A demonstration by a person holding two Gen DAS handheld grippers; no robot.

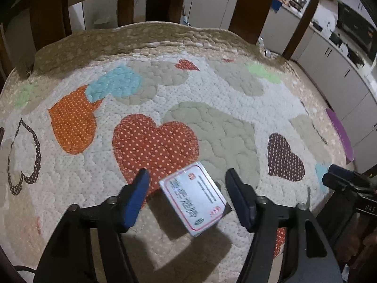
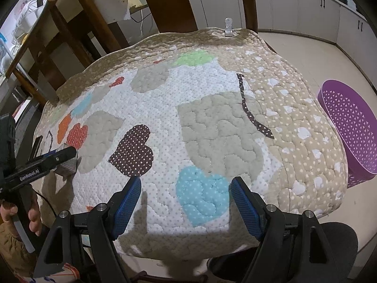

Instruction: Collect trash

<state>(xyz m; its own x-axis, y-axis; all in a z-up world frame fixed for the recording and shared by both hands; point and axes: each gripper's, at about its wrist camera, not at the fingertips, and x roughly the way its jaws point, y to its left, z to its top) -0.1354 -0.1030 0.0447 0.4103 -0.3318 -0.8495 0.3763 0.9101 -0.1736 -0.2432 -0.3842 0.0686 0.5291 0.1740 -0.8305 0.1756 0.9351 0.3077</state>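
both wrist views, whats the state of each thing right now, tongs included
small white cardboard box with red border: closed, tilted, between the left tongs' pads, no pad seen pressing it
left tongs: open around the box
right tongs: open, nothing between them
purple perforated plastic basket: on the floor beside the table, tipped, nothing seen inside
quilted heart-patterned tablecloth: spread over the table

The quilted heart-patterned worktop cover (image 2: pixel 212 122) is left bare; dark wooden chair backs (image 2: pixel 169 2) block twelve o'clock.

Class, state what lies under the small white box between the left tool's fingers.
The white box lies on the heart-patterned quilt, partly over a red heart. Whatever is beneath the box is hidden.
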